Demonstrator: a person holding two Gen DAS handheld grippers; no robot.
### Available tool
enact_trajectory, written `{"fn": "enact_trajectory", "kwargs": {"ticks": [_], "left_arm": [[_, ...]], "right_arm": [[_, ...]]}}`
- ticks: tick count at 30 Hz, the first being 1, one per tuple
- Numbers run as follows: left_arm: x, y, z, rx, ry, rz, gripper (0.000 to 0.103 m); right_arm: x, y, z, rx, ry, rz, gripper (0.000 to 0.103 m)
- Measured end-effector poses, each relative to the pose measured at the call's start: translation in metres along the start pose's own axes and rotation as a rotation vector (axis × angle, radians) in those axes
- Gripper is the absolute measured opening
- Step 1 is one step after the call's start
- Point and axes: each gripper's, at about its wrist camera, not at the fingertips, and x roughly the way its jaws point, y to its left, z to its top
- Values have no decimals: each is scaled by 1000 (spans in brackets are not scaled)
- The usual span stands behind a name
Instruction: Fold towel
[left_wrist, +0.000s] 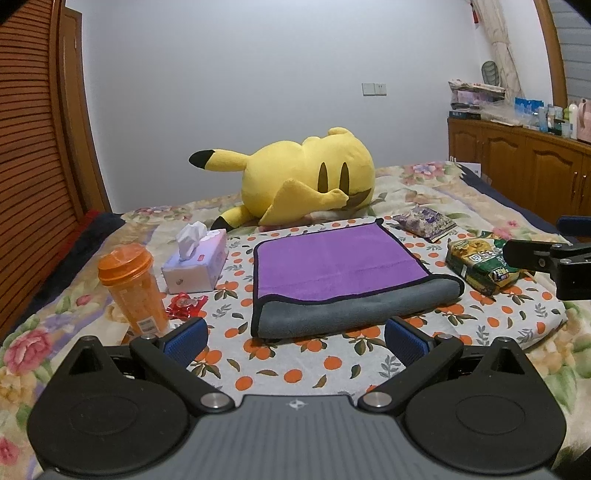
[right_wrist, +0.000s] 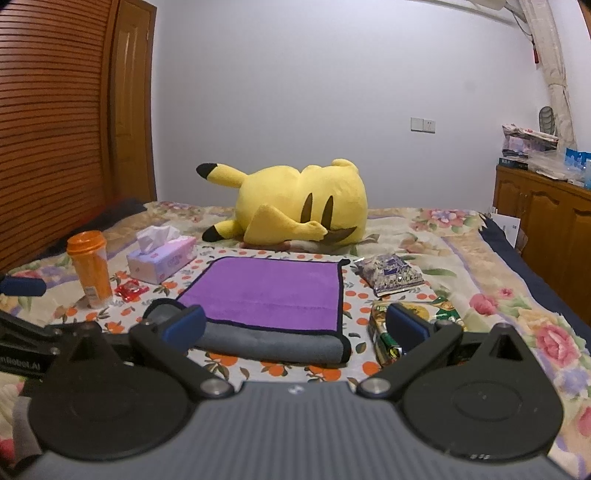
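Observation:
A purple towel (left_wrist: 332, 258) with a grey underside and black edging lies folded on the orange-print cloth (left_wrist: 295, 365) on the bed; its grey fold faces me. It also shows in the right wrist view (right_wrist: 269, 291). My left gripper (left_wrist: 295, 338) is open and empty, just short of the towel's near fold. My right gripper (right_wrist: 295, 326) is open and empty, its left finger over the towel's near left corner. The right gripper shows at the right edge of the left wrist view (left_wrist: 546, 258).
A yellow plush toy (left_wrist: 306, 177) lies behind the towel. An orange bottle (left_wrist: 133, 291), tissue box (left_wrist: 197, 258) and red wrapper (left_wrist: 184, 304) sit left. A purple packet (left_wrist: 424, 221) and green snack bag (left_wrist: 484, 264) sit right. A wooden cabinet (left_wrist: 524, 166) stands far right.

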Motion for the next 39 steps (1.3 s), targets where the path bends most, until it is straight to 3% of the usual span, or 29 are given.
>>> {"fn": "enact_trajectory", "kwargs": {"ticks": [19, 39], "left_arm": [[50, 9, 13, -6, 59, -23, 103], [120, 28, 16, -18, 149, -39, 103]], "right_arm": [[43, -4, 5, -36, 71, 25, 103], [105, -13, 2, -33, 223, 48, 100]]}}
